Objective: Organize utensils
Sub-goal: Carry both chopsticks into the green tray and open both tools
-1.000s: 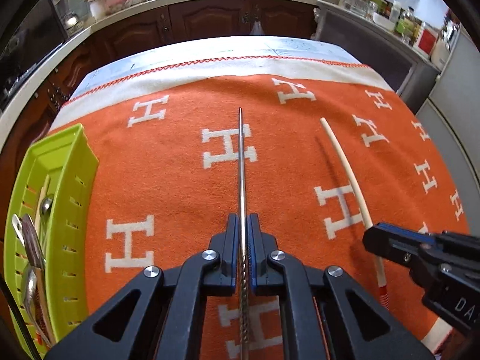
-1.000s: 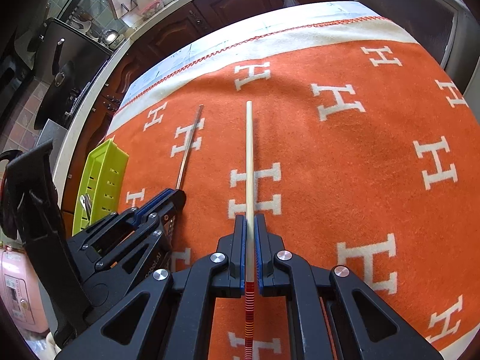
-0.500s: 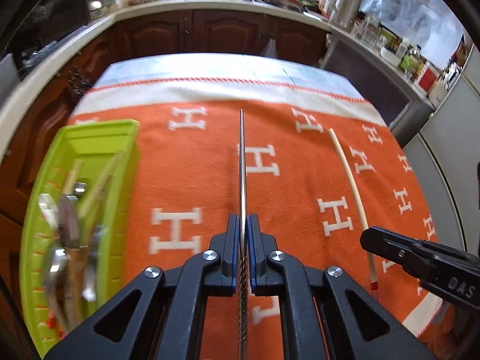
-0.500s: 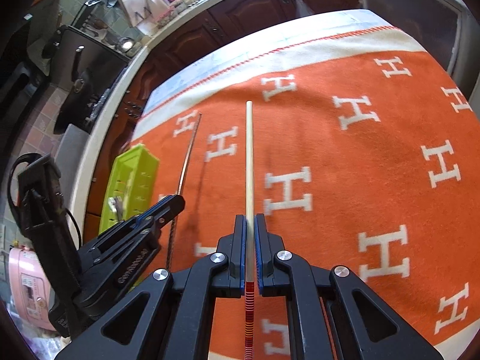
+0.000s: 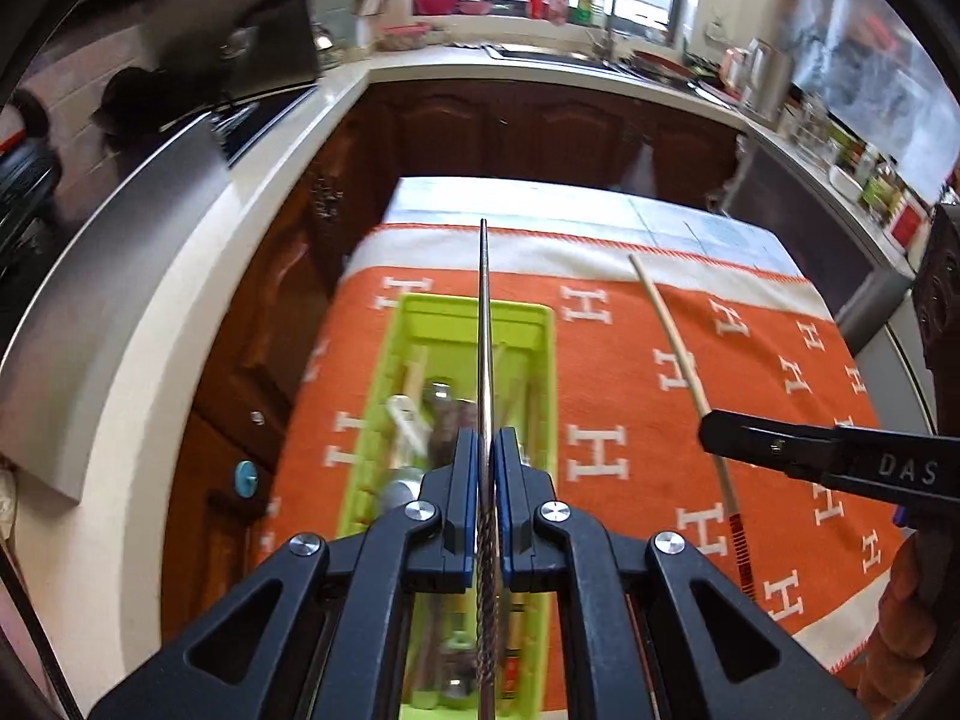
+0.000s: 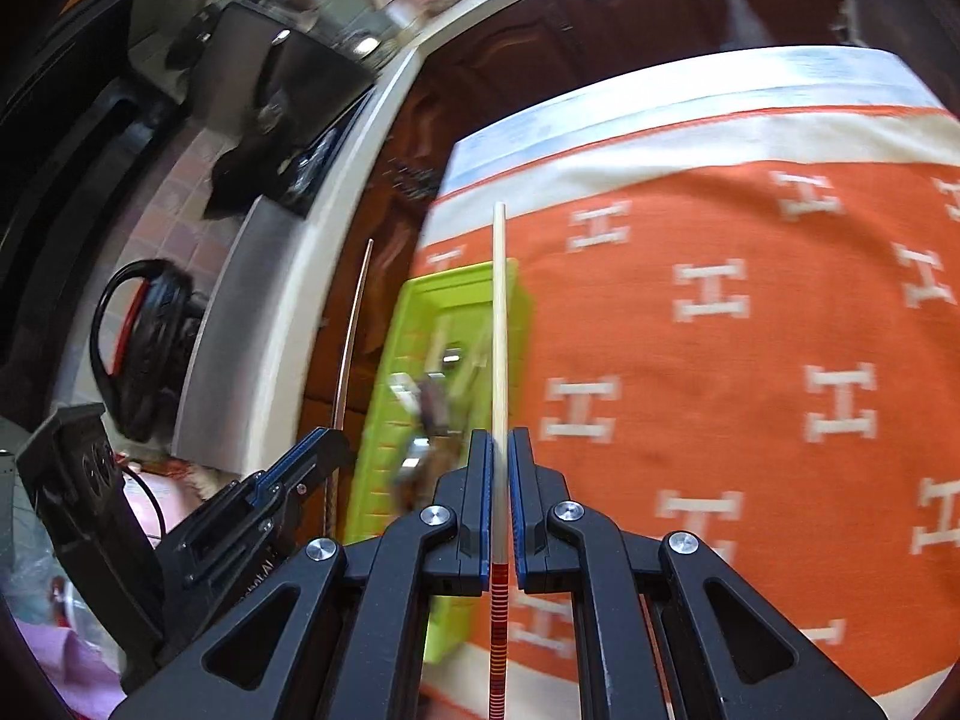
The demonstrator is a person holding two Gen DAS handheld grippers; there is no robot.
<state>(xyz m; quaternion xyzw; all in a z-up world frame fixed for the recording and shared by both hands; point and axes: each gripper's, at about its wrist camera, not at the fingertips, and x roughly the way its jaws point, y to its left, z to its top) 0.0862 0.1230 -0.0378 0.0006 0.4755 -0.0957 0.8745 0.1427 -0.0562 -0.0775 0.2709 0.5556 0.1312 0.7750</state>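
Above green tray point(image 5: 543, 324): left gripper point(image 5: 486, 450) fingers clamp metal chopstick point(image 5: 483, 312); right gripper point(image 6: 500, 450) fingers clamp wooden chopstick point(image 6: 498, 312)

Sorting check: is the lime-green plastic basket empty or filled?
Filled: the lime-green plastic basket holds blurred spoons and utensils.

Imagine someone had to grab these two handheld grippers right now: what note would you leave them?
Left gripper: shut on the metal chopstick, held in the air above the green tray.
Right gripper: shut on the wooden chopstick, red-striped end toward the hand, over the tray's right edge.
Tray: on the orange blanket at the table's left side, already holding spoons and other utensils.
Done: both chopsticks are off the blanket.
Left: lower each into the tray and let go.
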